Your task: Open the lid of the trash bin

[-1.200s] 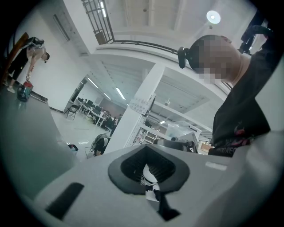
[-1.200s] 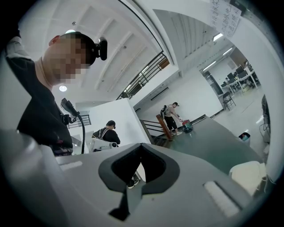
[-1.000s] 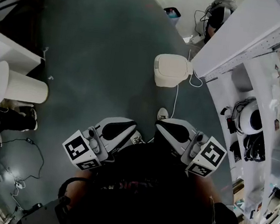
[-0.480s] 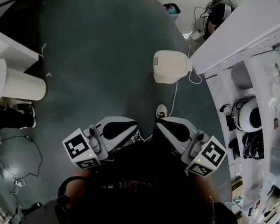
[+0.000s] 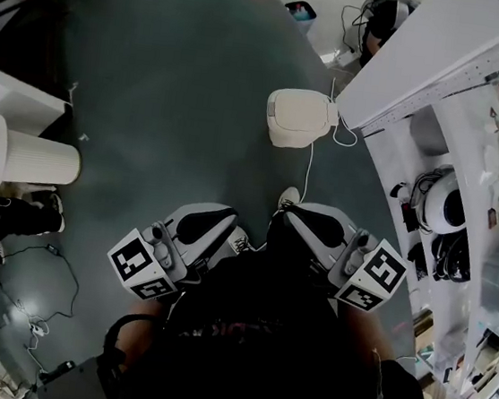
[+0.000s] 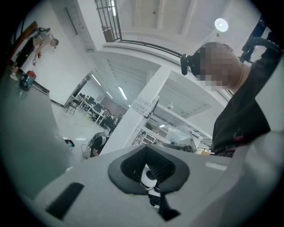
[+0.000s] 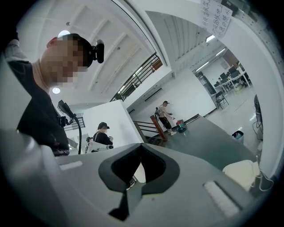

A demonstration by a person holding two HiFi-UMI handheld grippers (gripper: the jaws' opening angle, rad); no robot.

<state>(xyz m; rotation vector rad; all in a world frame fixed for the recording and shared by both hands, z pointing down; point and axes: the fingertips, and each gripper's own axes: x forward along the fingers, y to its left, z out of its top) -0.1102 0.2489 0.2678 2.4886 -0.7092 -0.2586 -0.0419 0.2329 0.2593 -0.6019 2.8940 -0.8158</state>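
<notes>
Since a second ago the trash bin has drifted slightly up and left in the head view: a smooth cream plastic box with rounded corners, its lid lying flat, on the matt dark floor well ahead of the left gripper and right gripper. In the left gripper view, the left gripper's grey moulded jaws meet at the tips, their ribbed dark pads ringing an empty hollow. In the right gripper view, the right gripper is closed and empty too, with the bin low at the right.
</notes>
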